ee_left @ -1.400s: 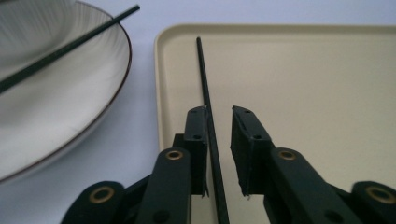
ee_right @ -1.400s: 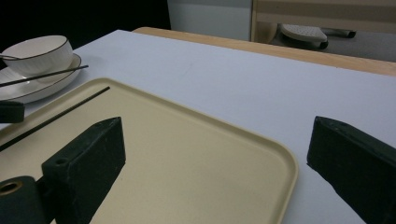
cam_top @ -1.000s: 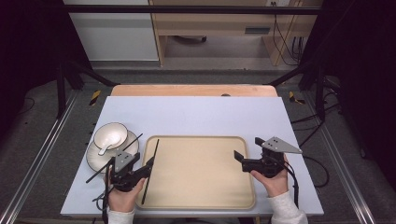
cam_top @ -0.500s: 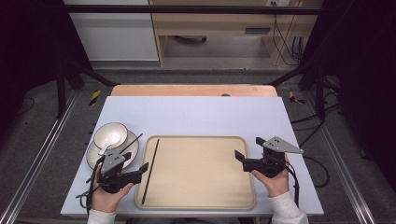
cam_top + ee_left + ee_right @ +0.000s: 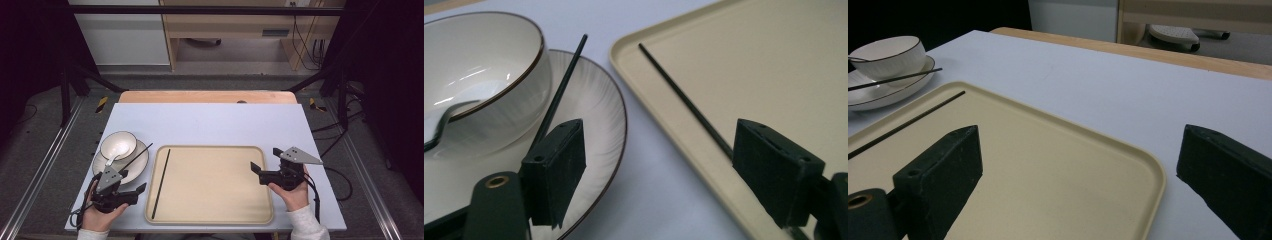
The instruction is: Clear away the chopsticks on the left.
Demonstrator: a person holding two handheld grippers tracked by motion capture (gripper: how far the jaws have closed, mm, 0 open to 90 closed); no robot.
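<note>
A beige tray (image 5: 210, 185) lies on the pale table (image 5: 210, 125), near the person's edge. In it, close along its left wall, lies one black chopstick (image 5: 161, 182), flat on the tray floor and running lengthwise from front to back; the rest of the tray floor is bare.

Just left of the tray stands a white plate (image 5: 134, 167) with a dark rim, and on the plate's far left part sits a white bowl (image 5: 118, 145), also dark-rimmed. A white spoon (image 5: 444, 125) rests in the bowl, its handle coming out over the rim. A second black chopstick (image 5: 137, 155) lies slanted across the plate beside the bowl, its far tip sticking out past the plate toward the tray.

The left tongs (image 5: 134, 192) hover over the table between plate and tray, held in the person's left hand (image 5: 97, 217); they are spread wide and hold nothing, one jaw over the plate's edge, the other over the tray's rim. The right tongs (image 5: 256, 172) sit over the tray's right edge in the right hand (image 5: 292, 192), likewise spread and empty.
</note>
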